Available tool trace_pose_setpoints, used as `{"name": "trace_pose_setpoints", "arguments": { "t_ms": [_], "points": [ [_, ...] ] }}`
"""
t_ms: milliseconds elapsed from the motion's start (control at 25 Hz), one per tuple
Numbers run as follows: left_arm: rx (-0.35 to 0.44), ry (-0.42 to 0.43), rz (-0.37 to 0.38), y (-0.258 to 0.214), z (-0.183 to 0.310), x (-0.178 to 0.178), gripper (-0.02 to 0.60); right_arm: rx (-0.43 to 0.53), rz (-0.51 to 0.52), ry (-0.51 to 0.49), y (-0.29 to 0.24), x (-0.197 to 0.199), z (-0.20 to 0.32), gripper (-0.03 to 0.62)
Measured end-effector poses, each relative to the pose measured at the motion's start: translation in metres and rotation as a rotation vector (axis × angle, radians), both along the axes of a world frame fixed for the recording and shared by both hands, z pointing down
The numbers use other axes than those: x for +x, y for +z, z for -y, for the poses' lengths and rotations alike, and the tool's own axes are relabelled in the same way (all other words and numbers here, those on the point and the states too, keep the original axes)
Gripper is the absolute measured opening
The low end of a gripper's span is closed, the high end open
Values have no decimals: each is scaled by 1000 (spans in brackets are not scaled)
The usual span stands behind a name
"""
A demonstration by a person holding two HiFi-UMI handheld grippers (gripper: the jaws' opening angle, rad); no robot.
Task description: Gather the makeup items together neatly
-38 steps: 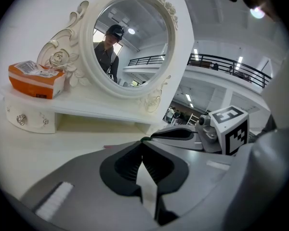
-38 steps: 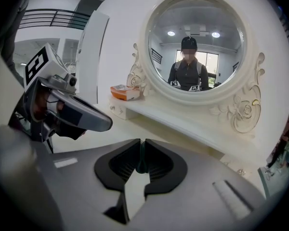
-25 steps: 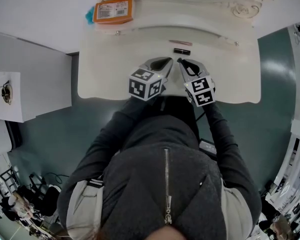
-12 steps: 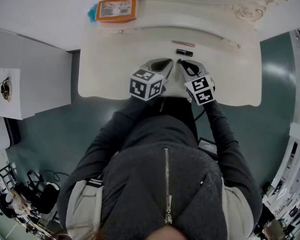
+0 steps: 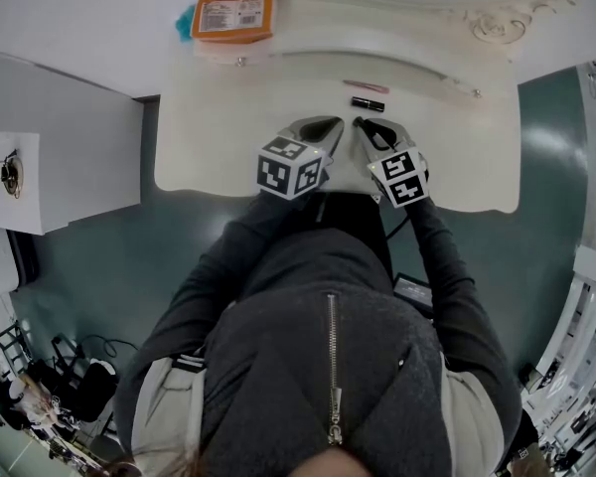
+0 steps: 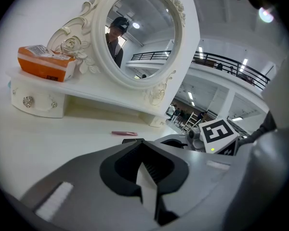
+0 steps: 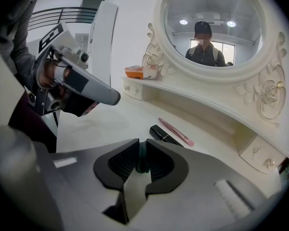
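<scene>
Black lipstick (image 5: 367,104) lies just beside the pink stick (image 5: 365,86) at the far middle of the tabletop (image 5: 219,137); this pair looks gathered. The orange box (image 5: 231,16) sits well apart on the shelf (image 5: 278,43), far left, possibly still to fetch. Left hand-held gripper (image 6: 143,140) is closed and empty. Right hand-held gripper (image 7: 140,141) has just been opening a crack, with nothing between its jaws.

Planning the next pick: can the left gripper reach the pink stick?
Probably yes. The pink stick lies uncovered on the table just beyond the left gripper; only the black tube lies in front, and the shut fingers must open.
</scene>
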State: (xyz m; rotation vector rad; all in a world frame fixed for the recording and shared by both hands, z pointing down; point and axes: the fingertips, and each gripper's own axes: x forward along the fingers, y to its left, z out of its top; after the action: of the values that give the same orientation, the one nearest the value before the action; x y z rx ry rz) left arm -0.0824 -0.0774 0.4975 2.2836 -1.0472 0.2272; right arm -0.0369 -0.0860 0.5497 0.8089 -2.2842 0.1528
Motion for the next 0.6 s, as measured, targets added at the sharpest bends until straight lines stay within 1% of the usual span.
{"name": "trace_pose_setpoints", "arguments": {
  "t_ms": [120, 200, 360, 600],
  "points": [
    [3, -1, 1, -1, 0, 0, 11, -3, -6, -6, 0, 1, 1, 59],
    [5, -4, 3, -1, 0, -1, 11, 0, -16, -9, 1, 2, 2, 81],
    [9, -18, 1, -2, 1, -7, 11, 5, -27, -14, 1, 3, 3, 95],
    [6, -20, -5, -2, 1, -10, 11, -20, -32, -29, 2, 3, 2, 109]
  ]
}}
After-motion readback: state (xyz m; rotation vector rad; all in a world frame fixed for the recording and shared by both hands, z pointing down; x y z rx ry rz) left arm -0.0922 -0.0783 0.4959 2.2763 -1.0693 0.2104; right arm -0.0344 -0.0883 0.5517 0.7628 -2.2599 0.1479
